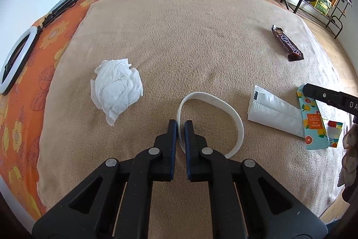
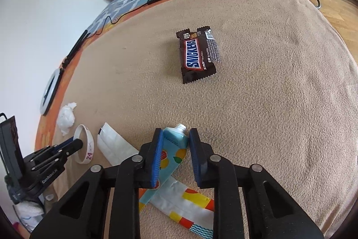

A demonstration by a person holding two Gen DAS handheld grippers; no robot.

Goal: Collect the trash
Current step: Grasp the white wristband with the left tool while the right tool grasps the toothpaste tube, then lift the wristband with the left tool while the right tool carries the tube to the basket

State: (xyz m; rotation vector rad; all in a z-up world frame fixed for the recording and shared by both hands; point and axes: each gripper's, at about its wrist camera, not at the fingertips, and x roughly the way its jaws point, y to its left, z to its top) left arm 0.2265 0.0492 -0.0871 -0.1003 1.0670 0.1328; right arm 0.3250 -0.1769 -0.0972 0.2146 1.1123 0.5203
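Left gripper (image 1: 180, 124) clenched on one wristband (image 1: 232, 113); right gripper (image 2: 175, 134) released, straddling one tube (image 2: 173, 147); one tissue (image 1: 116, 86), one Snickers (image 2: 197, 55) lay apart on open blanket (image 2: 279, 93).

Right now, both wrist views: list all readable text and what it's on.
"SNICKERS": brown candy wrapper; its fine print is too small to read.
"24": white wristband, pinched by the left gripper.
"GenRobot.AI": left gripper body, seen from the right wrist.
"DA": right gripper body in the left view, cut off by the frame edge.
Fruit-print tube between the right jaws: lettering unreadable.
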